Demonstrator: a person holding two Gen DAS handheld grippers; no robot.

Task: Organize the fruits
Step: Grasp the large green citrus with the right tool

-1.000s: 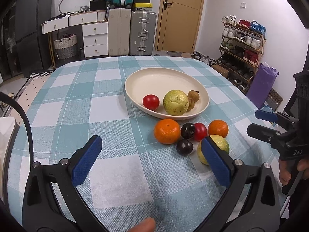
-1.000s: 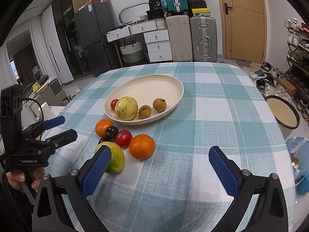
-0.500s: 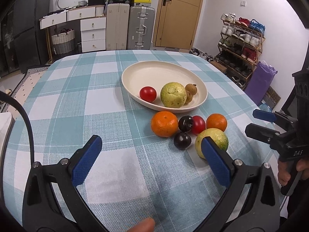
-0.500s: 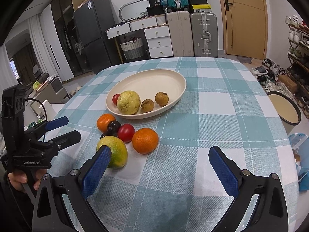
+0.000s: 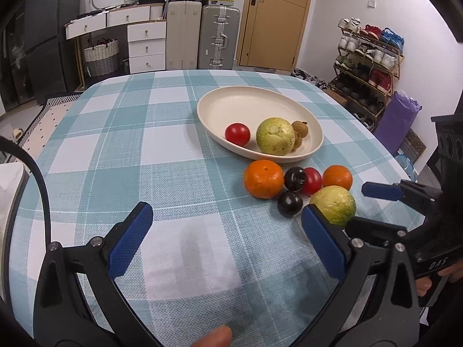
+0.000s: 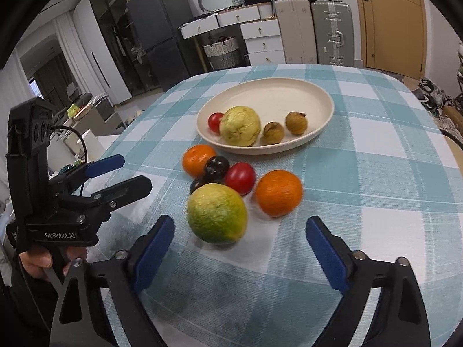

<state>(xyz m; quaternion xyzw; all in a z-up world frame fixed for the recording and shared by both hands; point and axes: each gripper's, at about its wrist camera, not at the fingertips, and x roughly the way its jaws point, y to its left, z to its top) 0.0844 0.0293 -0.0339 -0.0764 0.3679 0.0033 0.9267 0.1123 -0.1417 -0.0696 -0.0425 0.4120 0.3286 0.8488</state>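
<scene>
Readable markings: the left hand-held gripper (image 6: 115, 173), as I see it from the right wrist view, carries "GenRobot.AI" on its body. The right hand-held gripper (image 5: 373, 205), seen from the left wrist view, shows the letters "DAS" near its grip.

Left unit: my fingers are spread wide, holding nothing, above the checked cloth of the counter (image 5: 144, 159). It sits back from the fruit, aimed across the counter.

Right unit: my fingers are spread wide and empty. The green-yellow fruit (image 6: 217, 213) lies on the cloth just ahead of the gap between them, nearer the left finger; I see no contact.

Fruit positions:
1. Cream oval plate (image 6: 289, 92): one red tomato (image 6: 214, 121), one yellow-green guava (image 6: 239, 126), two brown longans (image 6: 273, 133).
2. On the cloth, just in front of the plate, a tight cluster: a mandarin (image 6: 198, 159), two dark plums (image 6: 216, 166), a second red tomato (image 6: 240, 177), an orange (image 6: 278, 192) and the green-yellow fruit nearest my right unit.
</scene>
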